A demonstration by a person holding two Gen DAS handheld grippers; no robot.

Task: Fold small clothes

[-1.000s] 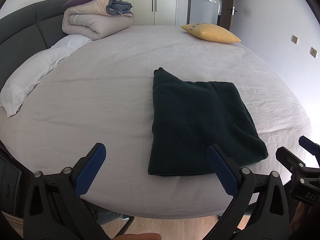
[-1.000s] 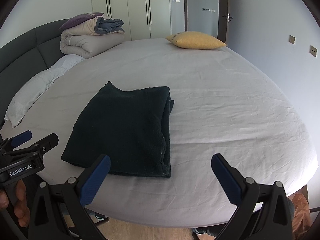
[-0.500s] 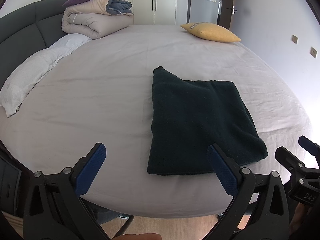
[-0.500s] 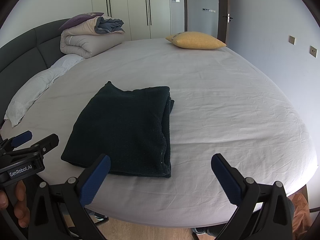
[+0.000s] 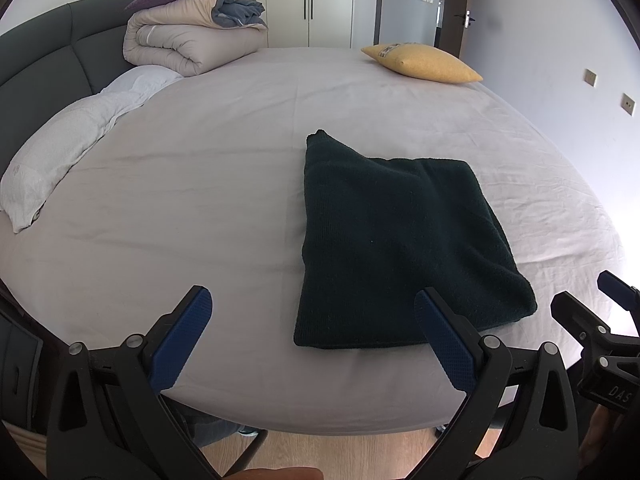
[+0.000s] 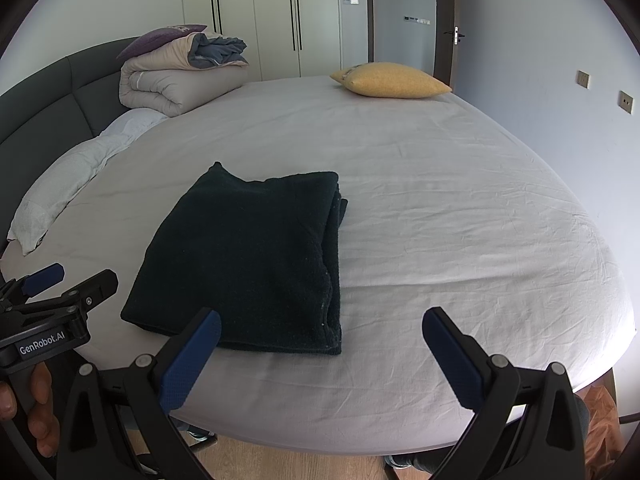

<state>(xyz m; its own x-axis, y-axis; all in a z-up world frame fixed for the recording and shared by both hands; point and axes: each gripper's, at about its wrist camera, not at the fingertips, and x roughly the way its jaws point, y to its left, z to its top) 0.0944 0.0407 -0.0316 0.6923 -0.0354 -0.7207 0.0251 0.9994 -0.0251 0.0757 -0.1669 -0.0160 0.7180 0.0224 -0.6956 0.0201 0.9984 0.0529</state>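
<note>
A dark green garment (image 5: pixel 400 240) lies folded into a flat rectangle on the pale sheet near the bed's front edge; it also shows in the right wrist view (image 6: pixel 256 260). My left gripper (image 5: pixel 312 336) is open and empty, held back over the bed's front edge, its right finger just before the garment's near edge. My right gripper (image 6: pixel 320 354) is open and empty, at the garment's near right corner, not touching it. Each gripper shows at the side of the other's view.
The round bed (image 5: pixel 200 208) has a dark padded headboard (image 5: pixel 48 68) at the left. A rolled duvet (image 5: pixel 188 40) and a white pillow (image 5: pixel 64 148) lie by it. A yellow cushion (image 5: pixel 424 64) lies at the far side. Wooden floor shows below the bed's edge.
Almost nothing has changed. Both grippers stay open and hold nearly still; the garment has not moved.
</note>
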